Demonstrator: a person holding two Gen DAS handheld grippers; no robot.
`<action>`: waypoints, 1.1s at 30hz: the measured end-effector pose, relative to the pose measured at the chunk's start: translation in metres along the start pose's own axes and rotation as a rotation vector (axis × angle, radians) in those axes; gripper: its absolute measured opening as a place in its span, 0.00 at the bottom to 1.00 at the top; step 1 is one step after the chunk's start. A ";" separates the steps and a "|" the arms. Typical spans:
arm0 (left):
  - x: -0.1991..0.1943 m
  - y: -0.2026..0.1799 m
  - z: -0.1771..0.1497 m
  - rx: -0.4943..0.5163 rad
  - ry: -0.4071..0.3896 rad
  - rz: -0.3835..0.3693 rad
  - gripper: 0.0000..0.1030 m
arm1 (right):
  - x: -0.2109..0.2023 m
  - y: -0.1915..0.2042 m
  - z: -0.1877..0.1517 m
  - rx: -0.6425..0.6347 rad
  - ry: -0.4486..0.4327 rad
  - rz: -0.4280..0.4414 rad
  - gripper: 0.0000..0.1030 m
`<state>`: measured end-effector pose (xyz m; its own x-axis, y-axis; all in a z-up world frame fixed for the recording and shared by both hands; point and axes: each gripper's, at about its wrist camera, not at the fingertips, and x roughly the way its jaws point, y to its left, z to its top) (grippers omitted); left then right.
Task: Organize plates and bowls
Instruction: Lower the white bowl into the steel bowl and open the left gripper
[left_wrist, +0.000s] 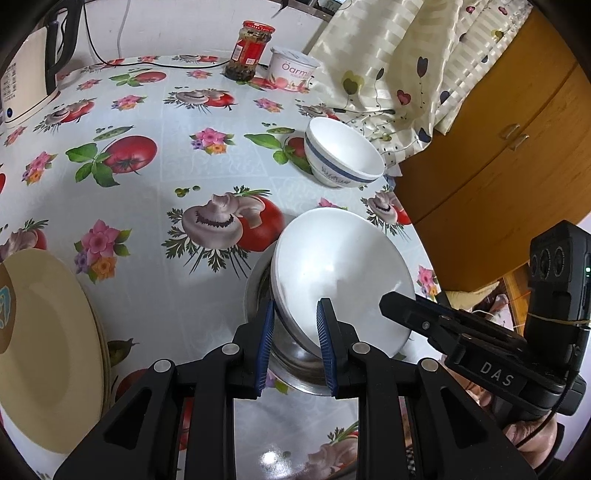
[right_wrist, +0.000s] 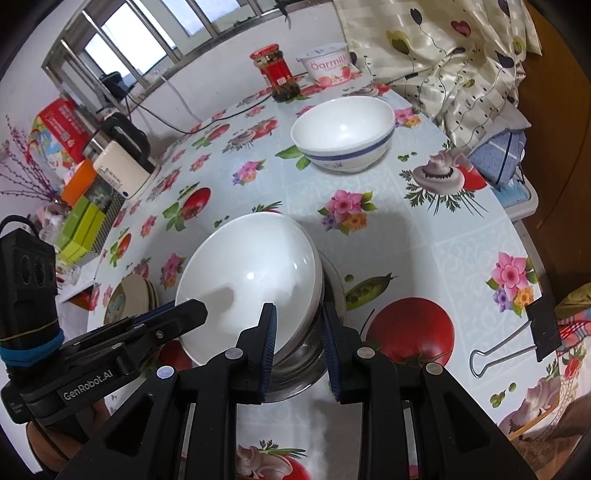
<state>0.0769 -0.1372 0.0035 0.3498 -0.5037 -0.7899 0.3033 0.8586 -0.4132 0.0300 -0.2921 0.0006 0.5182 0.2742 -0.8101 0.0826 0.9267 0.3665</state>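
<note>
I have the left tool (left_wrist: 295, 317) and right tool (right_wrist: 299, 321) both clamped on the white bowl's (left_wrist: 343, 273) rim, lower centre, over a steel bowl (left_wrist: 291, 365) on the table (left_wrist: 155, 173).

You get bright, even daylight in both views, coming from the window (right_wrist: 122, 55) at the far side, with soft grey shadows falling on the counter (left_wrist: 177, 170) nearer you. Small glare spots sit on the white bowl (right_wrist: 251, 273) and on the glossy cloth at the bottom. Focus is sharp, but the fisheye bends straight lines and darkens the corners.
</note>
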 end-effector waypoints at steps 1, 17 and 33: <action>0.000 0.000 0.000 0.002 -0.001 0.000 0.23 | 0.000 0.000 0.000 0.001 0.001 0.001 0.24; -0.006 0.000 0.003 0.011 -0.025 -0.009 0.25 | -0.002 -0.004 0.004 0.000 -0.006 0.015 0.25; -0.008 0.000 0.005 0.031 -0.059 -0.026 0.25 | -0.007 -0.007 0.007 -0.007 -0.038 0.013 0.20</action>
<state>0.0788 -0.1338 0.0122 0.3924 -0.5317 -0.7506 0.3401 0.8421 -0.4187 0.0319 -0.3023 0.0066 0.5515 0.2763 -0.7871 0.0698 0.9250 0.3736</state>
